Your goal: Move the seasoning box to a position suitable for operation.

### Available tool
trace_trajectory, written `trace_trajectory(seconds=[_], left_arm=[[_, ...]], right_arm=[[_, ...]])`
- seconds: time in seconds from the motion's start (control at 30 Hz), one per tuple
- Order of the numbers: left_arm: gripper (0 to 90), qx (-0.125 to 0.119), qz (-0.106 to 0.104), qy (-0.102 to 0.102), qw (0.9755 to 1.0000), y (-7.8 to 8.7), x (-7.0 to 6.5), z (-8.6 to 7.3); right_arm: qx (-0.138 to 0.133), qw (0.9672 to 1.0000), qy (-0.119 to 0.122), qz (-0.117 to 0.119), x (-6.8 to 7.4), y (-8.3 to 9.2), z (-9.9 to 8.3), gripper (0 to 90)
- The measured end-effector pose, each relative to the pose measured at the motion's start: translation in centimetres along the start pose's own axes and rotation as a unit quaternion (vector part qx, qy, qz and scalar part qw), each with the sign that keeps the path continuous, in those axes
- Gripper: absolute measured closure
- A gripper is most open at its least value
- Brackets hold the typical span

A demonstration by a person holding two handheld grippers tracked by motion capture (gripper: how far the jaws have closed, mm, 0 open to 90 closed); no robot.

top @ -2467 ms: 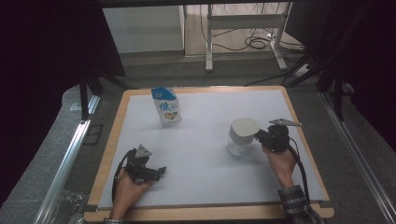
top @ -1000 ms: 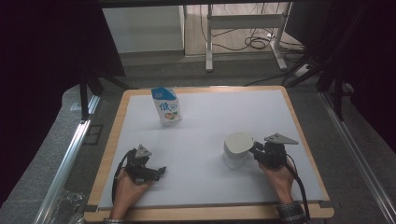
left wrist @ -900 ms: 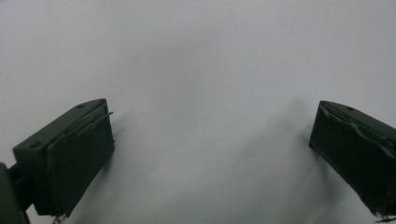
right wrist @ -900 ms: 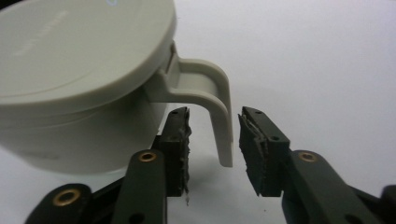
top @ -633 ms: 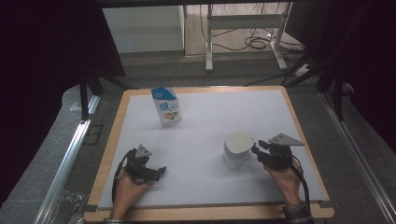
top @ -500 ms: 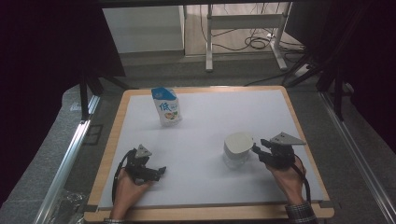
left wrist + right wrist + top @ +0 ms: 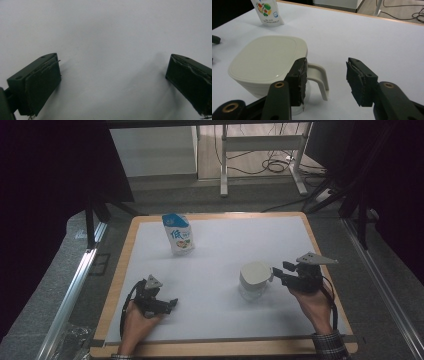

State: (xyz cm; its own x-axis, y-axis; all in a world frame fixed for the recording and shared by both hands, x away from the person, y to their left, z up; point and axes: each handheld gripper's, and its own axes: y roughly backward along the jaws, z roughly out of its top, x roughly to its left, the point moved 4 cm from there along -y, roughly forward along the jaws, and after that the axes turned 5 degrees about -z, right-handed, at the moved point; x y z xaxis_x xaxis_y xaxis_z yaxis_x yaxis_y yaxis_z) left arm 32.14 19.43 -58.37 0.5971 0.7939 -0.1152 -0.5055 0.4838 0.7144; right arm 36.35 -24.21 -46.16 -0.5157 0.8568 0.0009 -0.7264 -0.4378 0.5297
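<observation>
lab: framed test table (image 7: 220, 217), floor cables (image 7: 280, 165)

The high view is dim overall — the room around the tabletop (image 7: 215, 250) falls into near-black, while the white surface itself catches a soft, even light, seemingly from above. Shadows there are faint and short. The left gripper view is flat grey and low in contrast; its fingers (image 7: 41, 82) throw blurred, smeared shadows on the surface. The right gripper view is brighter and sharper, with a small glint on the lidded cup (image 7: 265, 62) — the far background goes soft.
</observation>
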Motion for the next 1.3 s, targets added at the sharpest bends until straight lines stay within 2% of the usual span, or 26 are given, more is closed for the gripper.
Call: trace_trajectory(seconds=[0.13, 0.23, 0.33, 0.37, 0.4, 0.6, 0.8, 1.3], left_arm=[[0.0, 0.001, -0.001, -0.001, 1.0000, 0.0, 0.0, 0.0], [0.0, 0.000, 0.000, 0.000, 1.0000, 0.0, 0.0, 0.0], [0.0, 0.002, -0.001, -0.002, 1.0000, 0.0, 0.0, 0.0], [0.0, 0.002, -0.001, -0.002, 1.0000, 0.0, 0.0, 0.0], [0.0, 0.002, -0.001, -0.002, 1.0000, 0.0, 0.0, 0.0], [0.0, 0.001, -0.001, -0.002, 1.0000, 0.0, 0.0, 0.0], [0.0, 0.000, -0.001, 0.000, 1.0000, 0.0, 0.0, 0.0], [0.0, 0.000, 0.000, -0.003, 1.0000, 0.0, 0.0, 0.0]], right_arm=[[-0.003, 0.9999, 0.005, -0.011, 0.0, 0.2, 0.8, 51.5], [0.001, 0.9999, 0.012, -0.005, 0.4, 0.2, 1.3, 51.8], [0.011, 0.9997, 0.019, 0.007, 0.8, -0.1, 1.6, 62.1], [0.011, 0.9997, 0.019, 0.007, 0.8, -0.1, 1.6, 62.1], [0.012, 0.9996, 0.025, 0.007, 1.0, -0.4, 1.8, 70.0], [0.009, 0.9991, 0.033, 0.024, 1.5, -0.7, 2.2, 88.8], [0.023, 0.9985, 0.030, 0.041, 2.0, -1.0, 2.2, 89.4], [0.024, 0.9988, 0.026, 0.035, 2.1, -1.6, 2.3, 89.5]])
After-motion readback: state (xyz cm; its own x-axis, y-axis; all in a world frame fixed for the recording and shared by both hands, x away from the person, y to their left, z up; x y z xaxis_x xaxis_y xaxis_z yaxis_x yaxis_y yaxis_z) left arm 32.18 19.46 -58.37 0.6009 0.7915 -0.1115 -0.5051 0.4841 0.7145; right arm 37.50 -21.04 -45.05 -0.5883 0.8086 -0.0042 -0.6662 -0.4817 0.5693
